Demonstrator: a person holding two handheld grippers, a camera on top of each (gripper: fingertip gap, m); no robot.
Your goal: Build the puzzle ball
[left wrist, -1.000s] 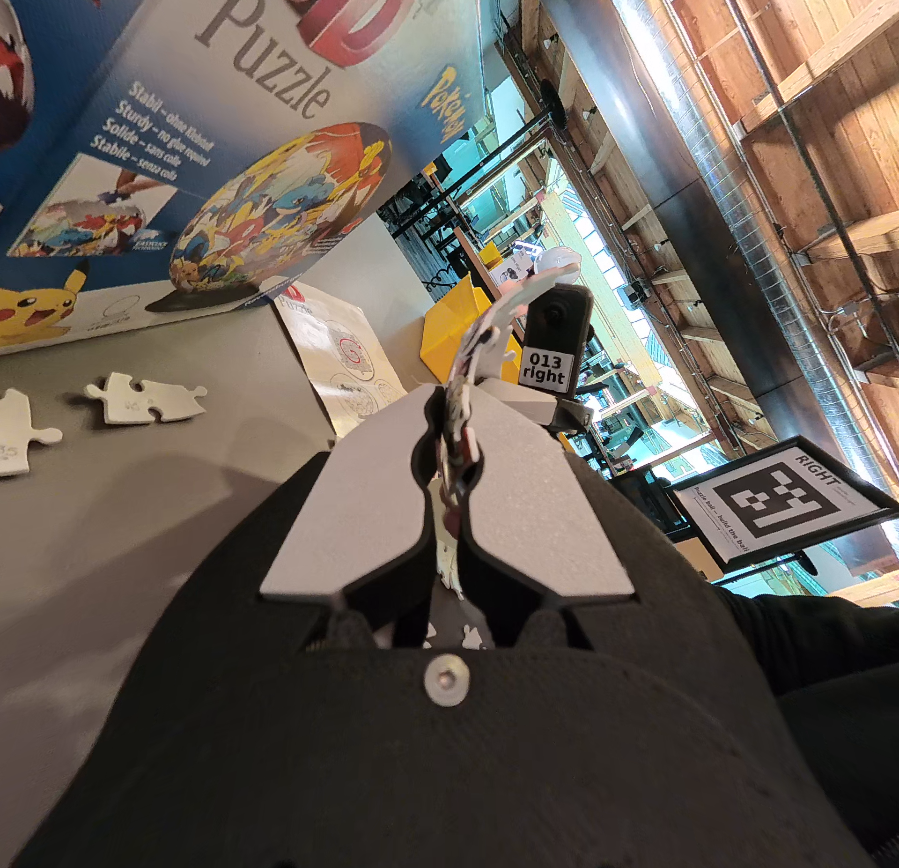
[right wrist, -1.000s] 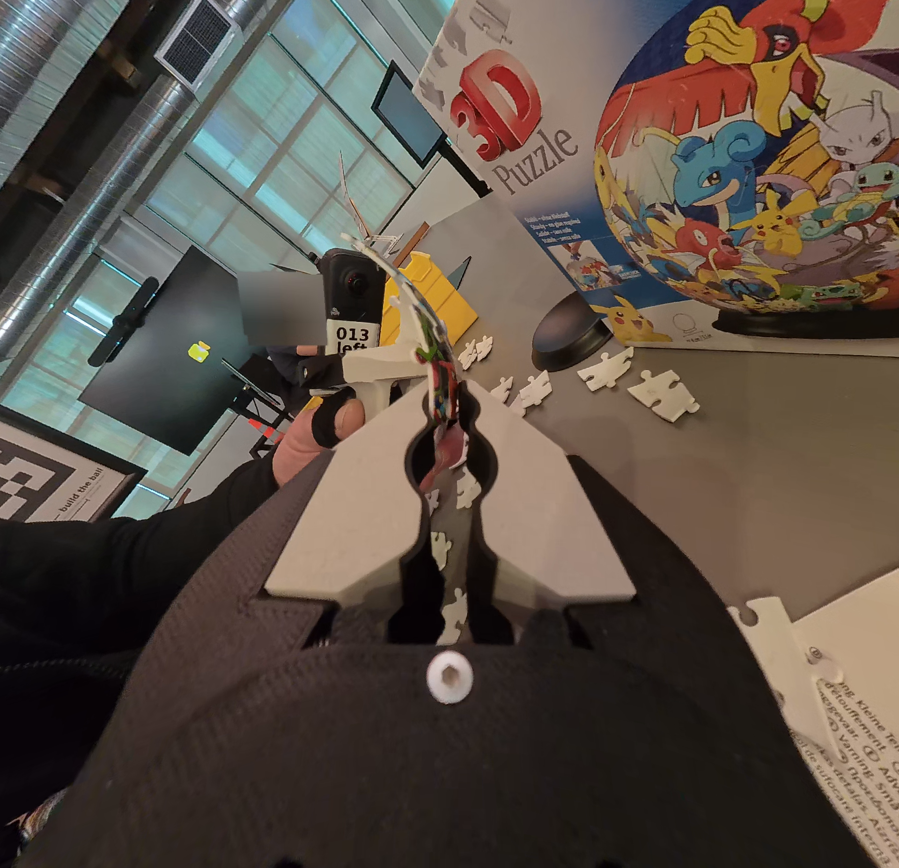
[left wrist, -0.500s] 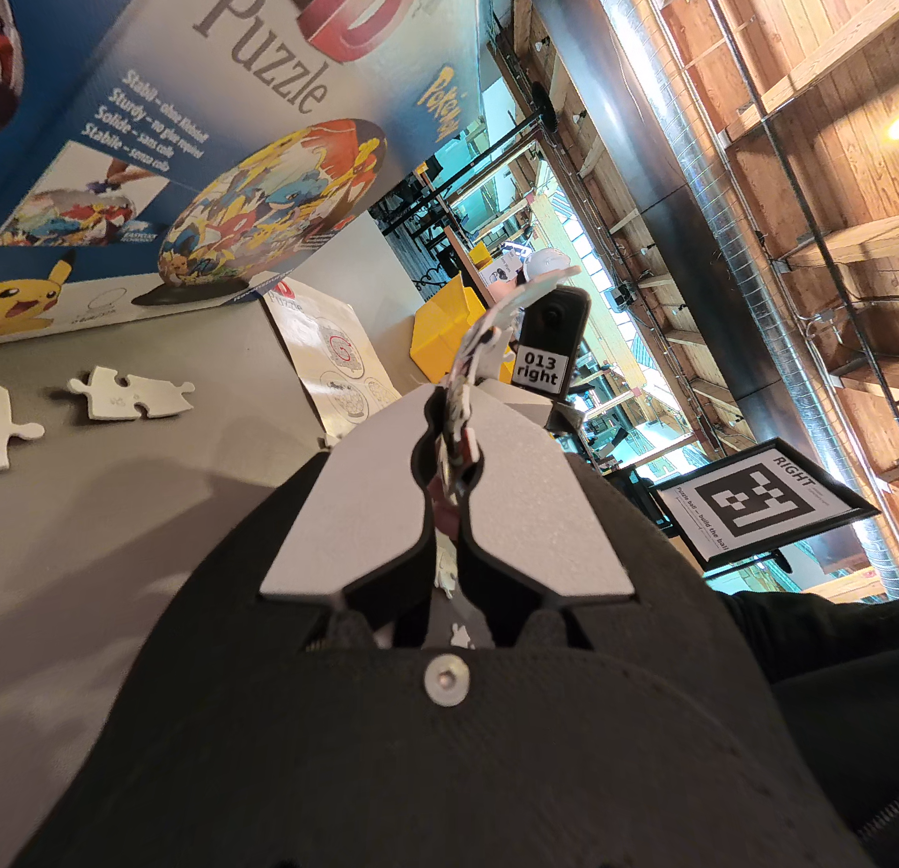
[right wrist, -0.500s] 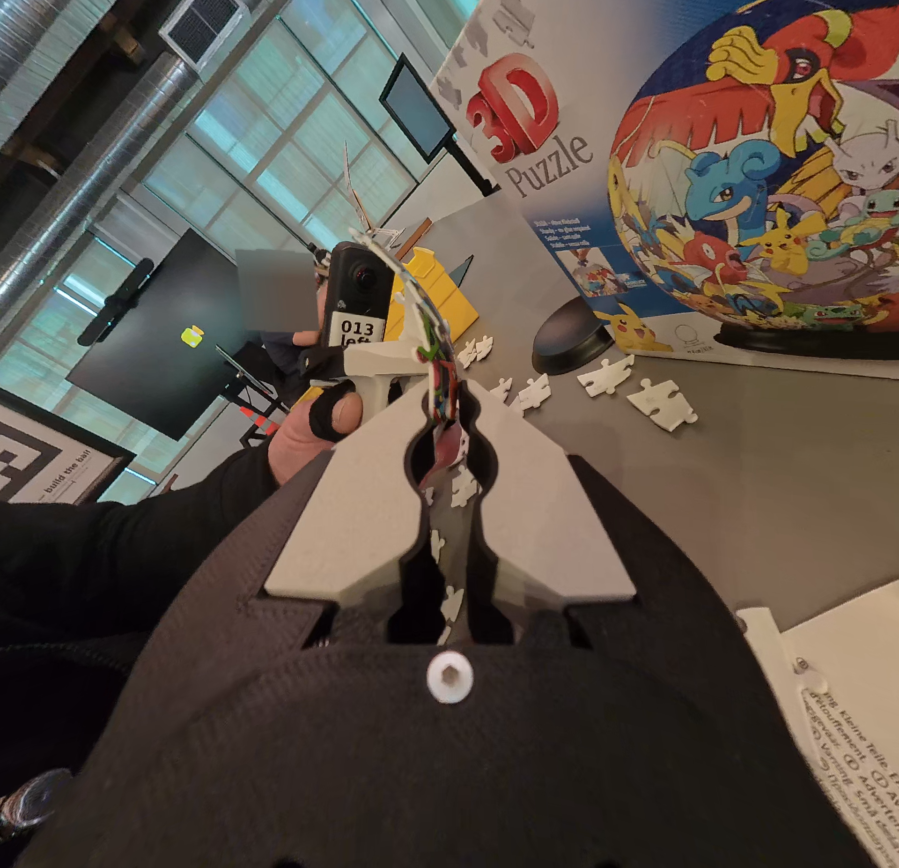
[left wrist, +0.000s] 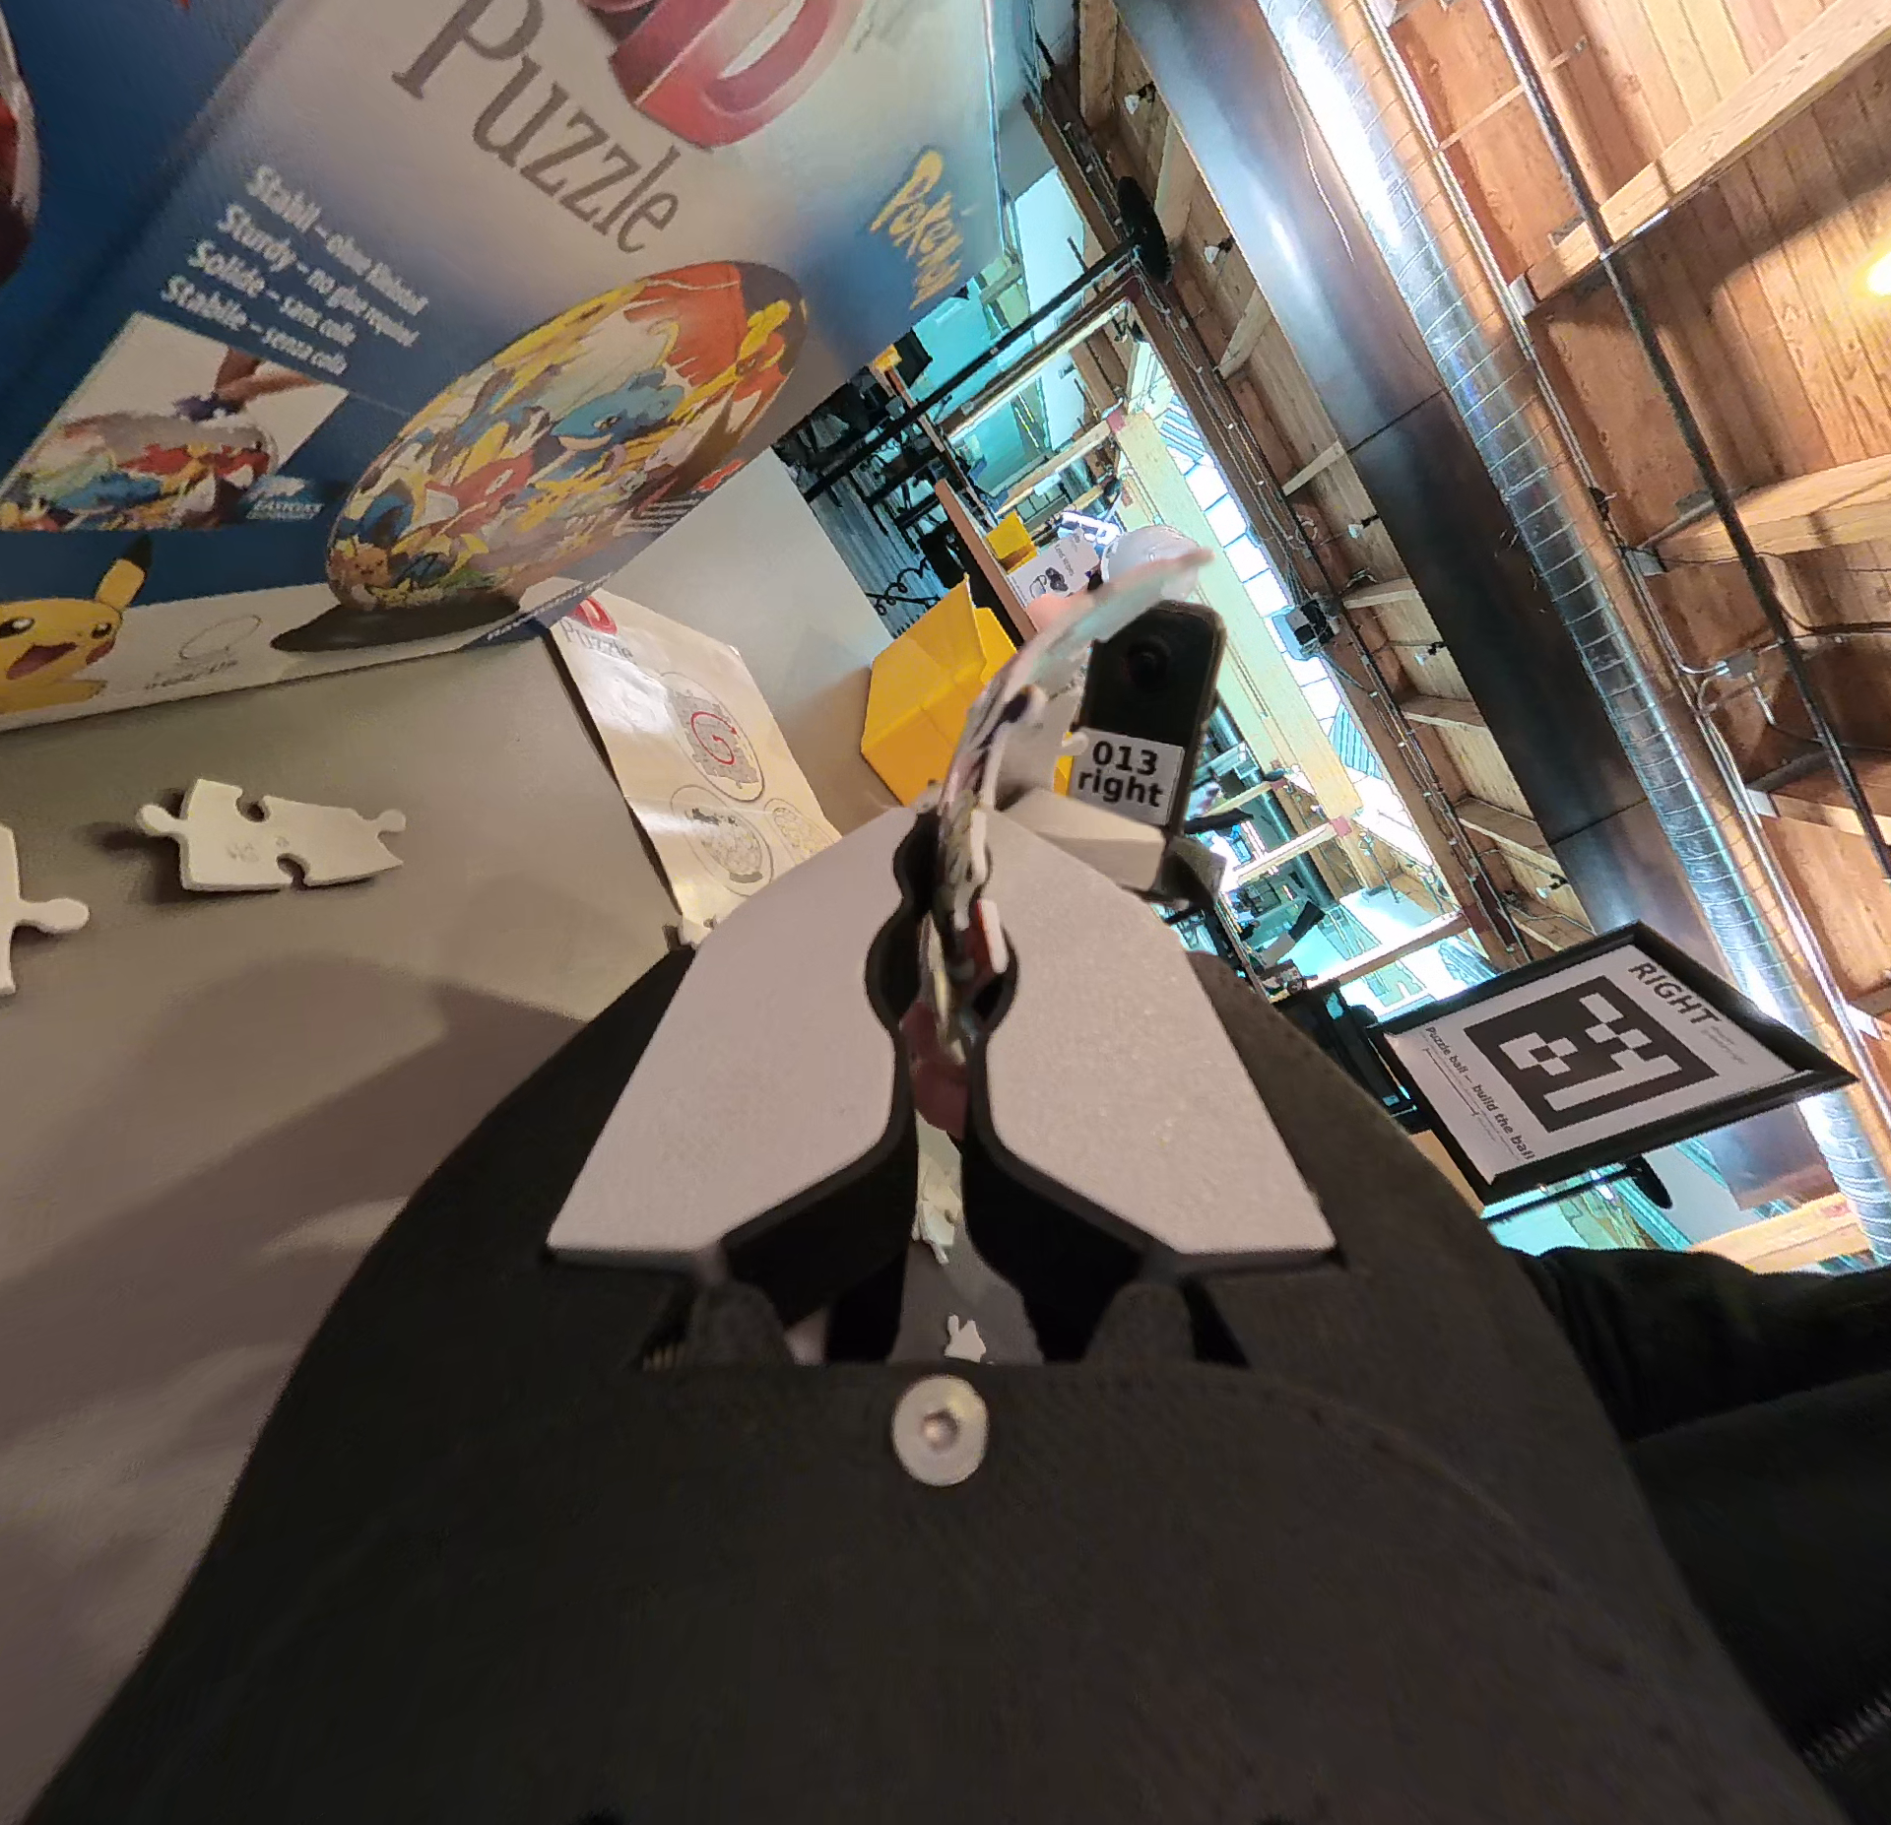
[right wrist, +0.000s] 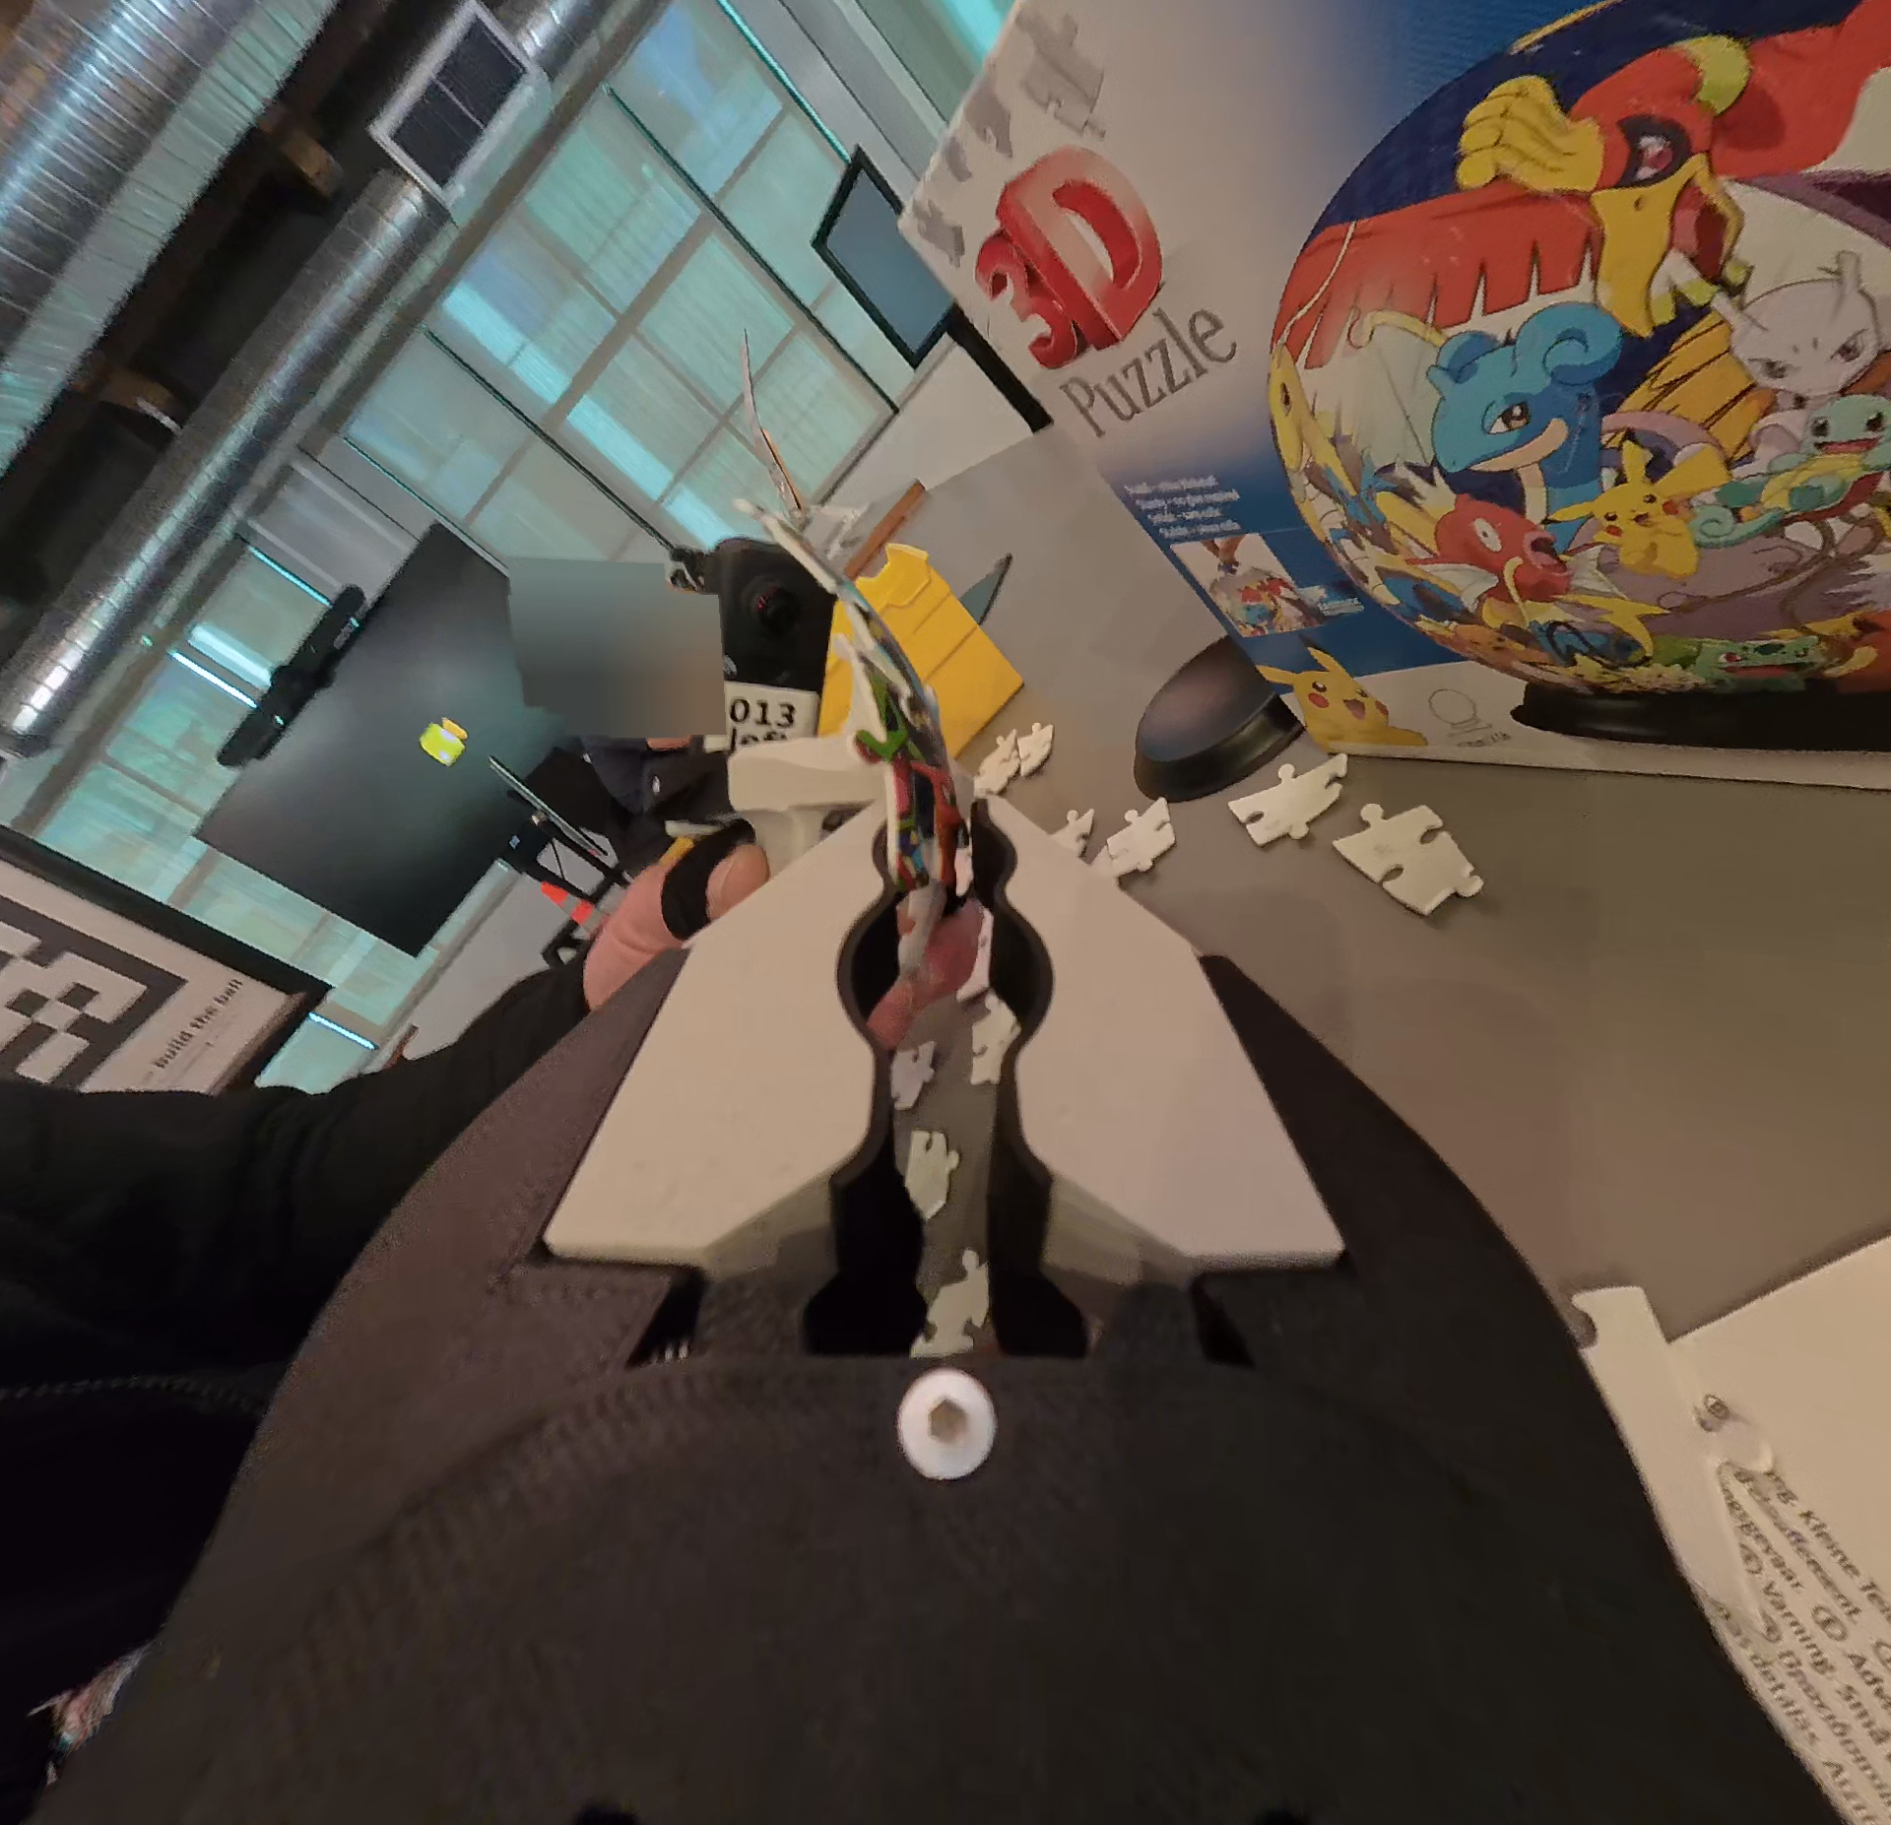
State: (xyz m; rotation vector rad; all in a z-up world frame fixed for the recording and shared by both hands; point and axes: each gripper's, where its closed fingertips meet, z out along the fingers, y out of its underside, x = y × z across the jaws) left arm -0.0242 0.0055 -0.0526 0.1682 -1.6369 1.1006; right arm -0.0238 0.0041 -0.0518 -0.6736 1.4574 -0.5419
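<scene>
A large puzzle box (right wrist: 1433, 364) stands at the back of a grey table (right wrist: 1535, 1008). A paper instruction sheet (left wrist: 706, 742) lies beside it, with a black round stand (right wrist: 1213, 722) and loose white puzzle pieces (right wrist: 1417, 855) nearby. Above the table, the left gripper (left wrist: 962, 916) and right gripper (right wrist: 936, 855) face each other, both clamped on one curved strip of joined pieces (right wrist: 900, 742).

Looks like a big converted industrial hall used as a lab or workshop: shiny silver ventilation duct (left wrist: 1596, 589) and wooden ceiling beams (left wrist: 1678, 88) at the right, tall glass window wall (right wrist: 573, 364) upper left, framed black-and-white marker sign (left wrist: 1596, 1049) at the right.
</scene>
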